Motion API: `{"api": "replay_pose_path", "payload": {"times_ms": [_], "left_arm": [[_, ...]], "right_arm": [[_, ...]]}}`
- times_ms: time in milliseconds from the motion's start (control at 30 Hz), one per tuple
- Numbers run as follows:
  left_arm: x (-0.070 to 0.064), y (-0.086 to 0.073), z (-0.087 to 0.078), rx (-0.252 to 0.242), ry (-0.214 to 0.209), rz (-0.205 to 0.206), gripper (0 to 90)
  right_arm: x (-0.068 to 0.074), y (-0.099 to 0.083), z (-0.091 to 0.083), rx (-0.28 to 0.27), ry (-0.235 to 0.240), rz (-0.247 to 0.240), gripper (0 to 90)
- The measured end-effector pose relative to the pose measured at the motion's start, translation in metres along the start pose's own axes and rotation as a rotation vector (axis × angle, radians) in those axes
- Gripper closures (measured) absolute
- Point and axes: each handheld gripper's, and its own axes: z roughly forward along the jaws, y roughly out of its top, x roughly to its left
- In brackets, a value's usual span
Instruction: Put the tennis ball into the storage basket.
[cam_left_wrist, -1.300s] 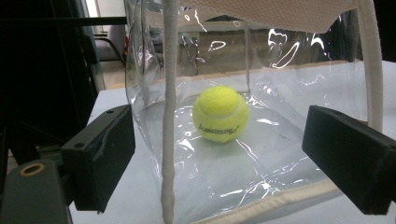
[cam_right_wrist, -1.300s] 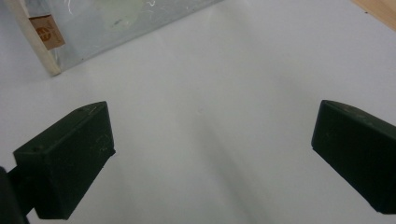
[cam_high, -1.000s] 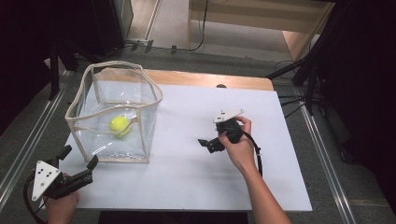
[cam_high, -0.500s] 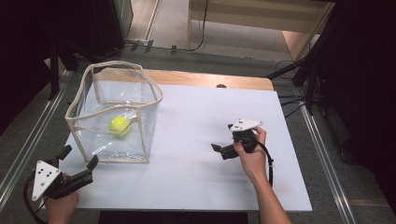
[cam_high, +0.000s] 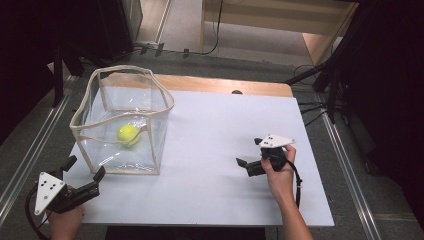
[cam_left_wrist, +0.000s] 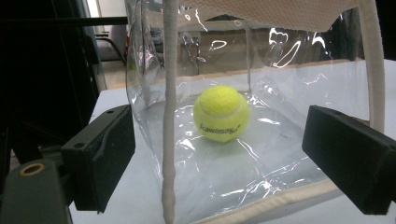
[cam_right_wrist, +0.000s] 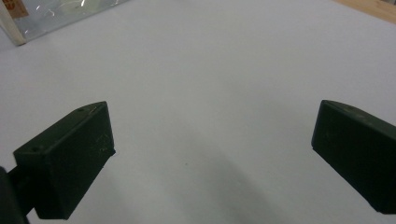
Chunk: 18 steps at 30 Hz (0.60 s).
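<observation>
In your left gripper view, the clear bag (cam_left_wrist: 261, 140) is cut off at the top and bottom edges. In your right gripper view, only its corner (cam_right_wrist: 28, 18) enters, and the small orange label (cam_right_wrist: 16, 8) is unreadable.

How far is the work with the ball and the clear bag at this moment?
Done: the tennis ball lies inside the clear bag. In hand: nothing; the left gripper is open at the bag's near corner, and the right gripper is open over bare table. Left: apparently nothing, unless the bag must be moved.
</observation>
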Motion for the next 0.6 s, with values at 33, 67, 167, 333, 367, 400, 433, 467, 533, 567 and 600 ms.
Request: {"api": "replay_pose_path", "payload": {"times_ms": [33, 67, 167, 333, 367, 400, 433, 467, 533, 567, 600], "left_arm": [[0.000, 0.000, 0.000, -0.001, 0.000, -0.001, 9.8], [0.000, 0.000, 0.000, -0.001, 0.000, -0.002, 9.8], [0.000, 0.000, 0.000, 0.000, 0.000, -0.002, 9.8], [0.000, 0.000, 0.000, -0.001, 0.000, -0.002, 9.8], [0.000, 0.000, 0.000, -0.002, 0.000, -0.003, 9.8], [0.000, 0.000, 0.000, 0.000, -0.002, -0.002, 9.8], [0.000, 0.000, 0.000, 0.000, -0.002, -0.002, 9.8], [0.000, 0.000, 0.000, 0.000, -0.001, -0.002, 9.8], [0.000, 0.000, 0.000, 0.000, 0.000, -0.002, 9.8], [0.000, 0.000, 0.000, 0.002, 0.001, 0.000, 9.8], [0.000, 0.000, 0.000, 0.002, 0.001, 0.003, 9.8]], "right_arm": [[-0.001, -0.004, -0.003, -0.006, -0.005, 0.004, 0.0], [-0.001, -0.004, -0.003, -0.006, -0.005, 0.004, 0.0], [-0.002, -0.011, -0.007, -0.017, -0.017, 0.016, 0.0], [-0.006, -0.027, -0.016, -0.028, -0.033, 0.043, 0.0], [-0.006, -0.030, -0.017, -0.033, -0.039, 0.045, 0.0], [-0.007, -0.033, -0.019, -0.035, -0.041, 0.057, 0.0], [-0.007, -0.033, -0.019, -0.035, -0.041, 0.057, 0.0], [-0.008, -0.035, -0.020, -0.039, -0.042, 0.058, 0.0], [-0.010, -0.044, -0.026, -0.052, -0.051, 0.074, 0.0], [-0.010, -0.044, -0.026, -0.052, -0.051, 0.074, 0.0], [-0.011, -0.048, -0.030, -0.059, -0.055, 0.081, 0.0]]}}
